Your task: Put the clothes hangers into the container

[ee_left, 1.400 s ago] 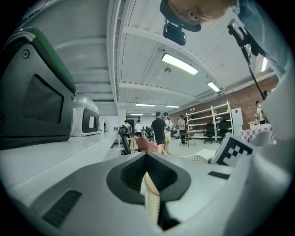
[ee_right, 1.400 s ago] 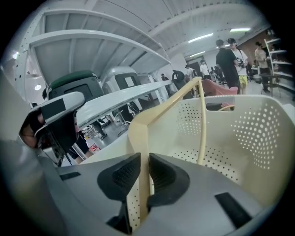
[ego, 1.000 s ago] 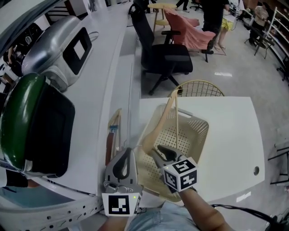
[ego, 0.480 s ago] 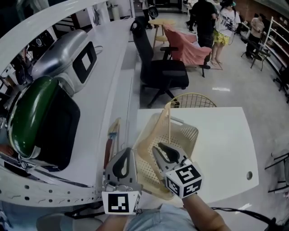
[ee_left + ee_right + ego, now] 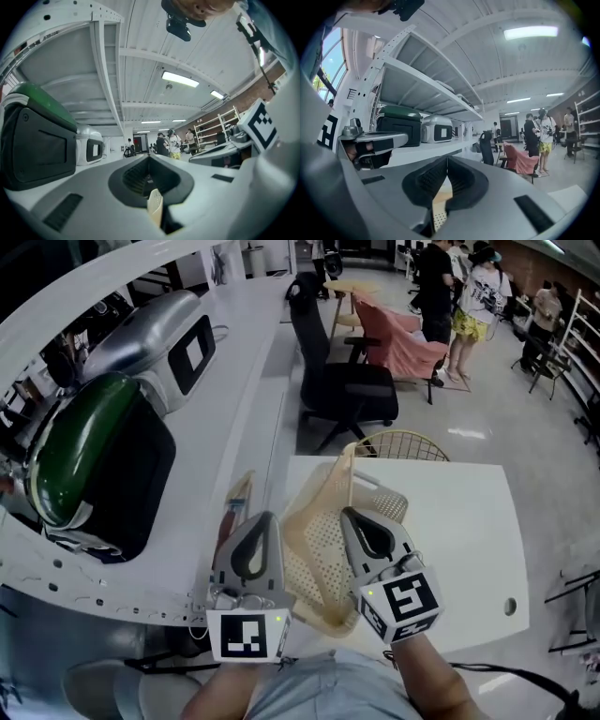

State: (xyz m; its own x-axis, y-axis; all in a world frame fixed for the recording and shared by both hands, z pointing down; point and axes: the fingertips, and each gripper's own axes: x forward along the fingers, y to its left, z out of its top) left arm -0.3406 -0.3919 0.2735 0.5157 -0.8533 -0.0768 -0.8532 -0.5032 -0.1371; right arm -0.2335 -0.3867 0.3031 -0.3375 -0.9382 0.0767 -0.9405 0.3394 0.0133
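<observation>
The left claw (image 5: 266, 518) is covering the near rim of the basket (image 5: 317, 554). In the left gripper view only a sliver of cream plastic is showing, pinched between jaws that are pressing together. The right claw (image 5: 351, 516) has just been closing and its tips are meeting. Perforated basket wall is showing in the slit beneath them, but whether it is being gripped is hard to tell.

The basket is tilting between the two claws over the near left corner of the white bench (image 5: 469, 521), and its bottom edge is passing out of sight behind the claws. A pale wooden hanger (image 5: 328, 479) is leaning inside it, its upper end poking above the far rim and its lower end lost behind the claws.

Just left of the basket, loose hangers (image 5: 236, 507) are lying on the bench, thin and partly cut off by the left claw. The basket is cream plastic, pierced all over with small round holes, with rounded corners. A gold wire chair (image 5: 403, 442) is peeking over the bench's far edge.
</observation>
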